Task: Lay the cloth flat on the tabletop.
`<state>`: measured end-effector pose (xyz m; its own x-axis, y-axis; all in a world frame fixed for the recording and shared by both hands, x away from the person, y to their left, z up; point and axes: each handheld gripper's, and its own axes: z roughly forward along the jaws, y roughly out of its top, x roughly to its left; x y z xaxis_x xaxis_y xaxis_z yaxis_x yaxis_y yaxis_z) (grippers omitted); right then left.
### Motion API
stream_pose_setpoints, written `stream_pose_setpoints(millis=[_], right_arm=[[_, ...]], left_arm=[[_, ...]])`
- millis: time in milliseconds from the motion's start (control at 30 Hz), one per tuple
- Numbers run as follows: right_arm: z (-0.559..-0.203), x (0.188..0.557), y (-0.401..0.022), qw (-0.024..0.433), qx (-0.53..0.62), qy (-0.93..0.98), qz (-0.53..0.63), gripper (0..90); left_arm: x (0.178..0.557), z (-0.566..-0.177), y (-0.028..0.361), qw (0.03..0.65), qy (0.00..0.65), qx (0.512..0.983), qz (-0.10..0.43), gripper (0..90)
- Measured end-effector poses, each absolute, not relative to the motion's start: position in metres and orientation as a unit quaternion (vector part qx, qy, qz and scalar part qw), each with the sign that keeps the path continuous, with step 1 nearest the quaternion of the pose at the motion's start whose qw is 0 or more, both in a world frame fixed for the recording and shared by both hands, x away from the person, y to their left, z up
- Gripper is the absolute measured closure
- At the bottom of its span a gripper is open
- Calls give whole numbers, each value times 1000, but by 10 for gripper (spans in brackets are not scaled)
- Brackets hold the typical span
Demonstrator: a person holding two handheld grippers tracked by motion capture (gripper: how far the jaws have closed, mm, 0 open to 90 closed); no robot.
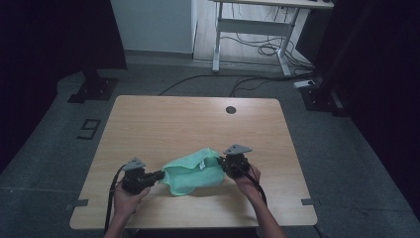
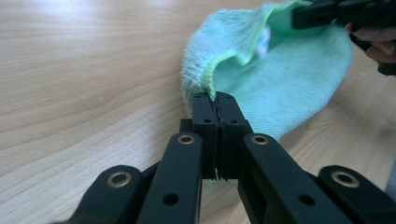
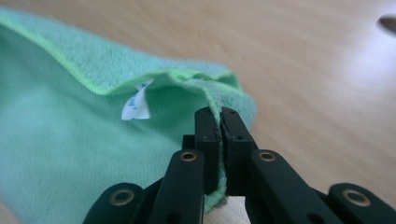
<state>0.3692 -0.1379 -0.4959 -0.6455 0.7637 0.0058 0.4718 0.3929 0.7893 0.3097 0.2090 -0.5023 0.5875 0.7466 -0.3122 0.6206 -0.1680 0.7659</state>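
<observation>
A light green cloth [image 1: 193, 171] lies bunched on the near middle of the wooden table [image 1: 163, 124]. My left gripper [image 1: 161, 174] is shut on the cloth's left edge; in the left gripper view the jaws pinch a fold of the cloth [image 2: 261, 79]. My right gripper [image 1: 221, 161] is shut on the cloth's right edge, where the hem of the cloth [image 3: 70, 140] runs between the closed jaws. A small white label [image 3: 136, 105] hangs from the hem close to the right gripper. The right gripper [image 2: 299, 18] also shows at the top right of the left gripper view.
A dark round hole [image 1: 230, 109] sits in the tabletop near its far edge. Behind the table stands a white desk frame [image 1: 247, 29] with cables on the floor. Black stands flank the table on both sides.
</observation>
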Motion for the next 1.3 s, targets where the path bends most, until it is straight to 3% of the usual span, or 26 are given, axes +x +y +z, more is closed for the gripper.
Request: stream_pose_setpoints(millis=[333,633,667,767,800,1033,1167,1300], right_arm=[[-437,351,-164,212,379,764,477,871],[-438,372,-175,224,404,746,480,864],[-442,377,-175,215,411,745,479,849],[-468,402,-175,185,438,755,451,581],[-478,407,-175,192,457,755,428,546],[-491,380,-184,209,462,741,440,473],[-498,361,-190,200,454,750,437,470],[-509,347,-190,191,446,758,436,470]], left_arm=[[287,-483,233,506,448,734,72,883],[280,-485,233,511,443,734,60,880],[280,-485,233,511,443,734,60,877],[292,-513,227,486,468,738,20,867],[292,-513,227,486,468,738,20,867],[295,-528,210,446,458,769,20,866],[294,-527,207,439,453,775,36,813],[294,-518,209,436,446,780,53,608]])
